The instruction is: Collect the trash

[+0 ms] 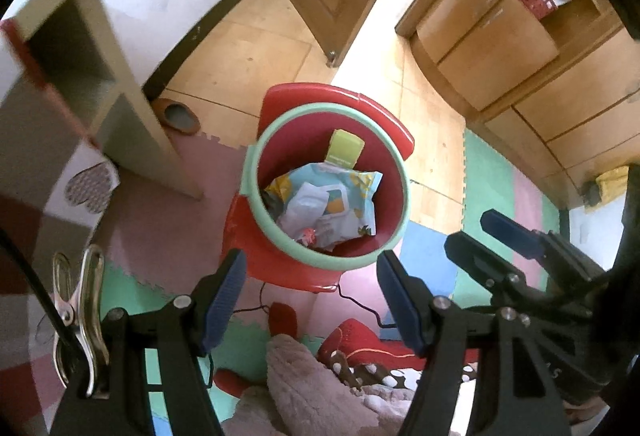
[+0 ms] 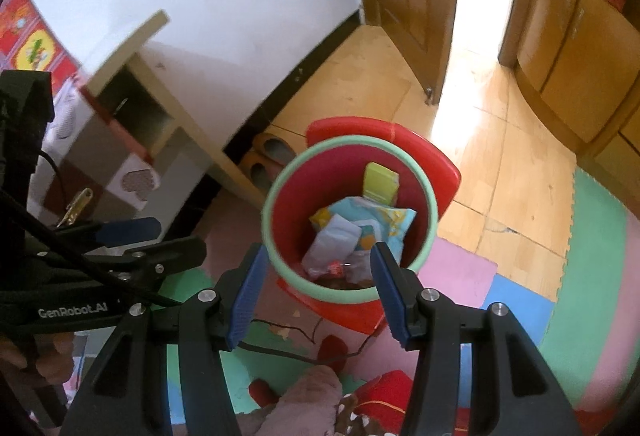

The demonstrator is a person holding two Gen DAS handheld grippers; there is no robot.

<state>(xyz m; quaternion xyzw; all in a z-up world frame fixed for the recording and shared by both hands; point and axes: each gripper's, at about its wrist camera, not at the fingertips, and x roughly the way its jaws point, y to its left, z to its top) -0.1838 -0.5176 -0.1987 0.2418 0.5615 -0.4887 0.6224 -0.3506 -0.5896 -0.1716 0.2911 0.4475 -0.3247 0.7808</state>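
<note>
- Left wrist view: the left gripper (image 1: 310, 306) points steeply down with its blue pads spread wide and nothing between them; only floor mat and the near rim of the bin show through the gap.
- The red bin (image 1: 390, 196) with its pale green rim stands on a red stool (image 1: 276, 268) just ahead of the fingertips, past them and slightly to the right in this view.
- Inside the bin lies the collected trash: a crumpled blue and yellow snack bag (image 1: 344, 192) across the middle, and a yellow-green carton (image 1: 346, 148) standing against the far wall.
- The right gripper (image 1: 480, 236) shows at the right edge, beside the bin and on a level with its near rim, with nothing seen in it.
- Right wrist view: the right gripper (image 2: 316, 296) also stands parted and empty, a little narrower than the left, and the near rim of the red bin (image 2: 296, 188) falls straight between its pads.
- The snack bag (image 2: 372, 224) runs across the bin with its long axis from left to right, and the carton (image 2: 380, 182) is behind it.
- The left gripper (image 2: 132, 236) sits off to the left, well clear of the rim.
- No loose trash shows on the foam mat (image 2: 600, 276) or wooden floor in either view, so the next piece probably lies elsewhere.
- Judged from both views, the right gripper is the one more squarely over the bin; both would have to turn away from it to find more.
</note>
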